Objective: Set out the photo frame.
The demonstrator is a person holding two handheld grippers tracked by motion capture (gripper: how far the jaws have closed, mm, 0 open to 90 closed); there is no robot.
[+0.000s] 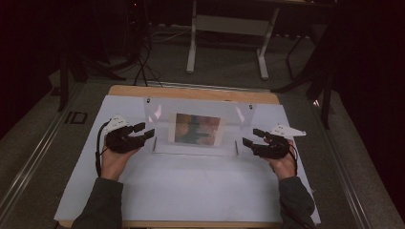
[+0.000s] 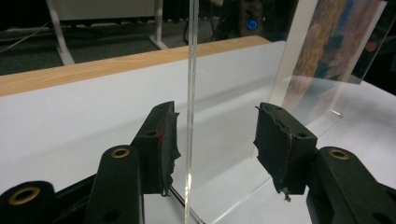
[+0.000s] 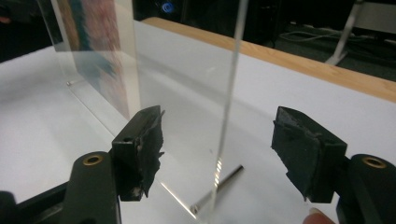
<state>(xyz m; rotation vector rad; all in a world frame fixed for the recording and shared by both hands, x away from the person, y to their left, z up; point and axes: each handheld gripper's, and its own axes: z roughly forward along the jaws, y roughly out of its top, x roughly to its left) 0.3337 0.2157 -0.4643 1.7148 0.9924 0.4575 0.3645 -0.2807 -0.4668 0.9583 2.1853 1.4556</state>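
Note:
A clear acrylic picture frame (image 1: 198, 125) stands upright on the white table, holding a colourful print (image 1: 197, 129). My left gripper (image 1: 145, 130) is open at the frame's left edge; in the left gripper view that clear edge (image 2: 190, 93) rises between the two pads (image 2: 164, 140) without touching them. My right gripper (image 1: 253, 137) is open at the frame's right edge; in the right gripper view the edge (image 3: 229, 93) stands between its jaws. A small metal pin (image 3: 219, 189) pokes out at the frame's base. The print (image 2: 327, 51) shows side-on.
The white sheet (image 1: 191, 186) covers a wooden table whose bare strip (image 1: 191, 93) runs along the far edge. Beyond it a white desk frame (image 1: 229, 28) stands on the dark floor, with cables (image 1: 143, 67) at the left.

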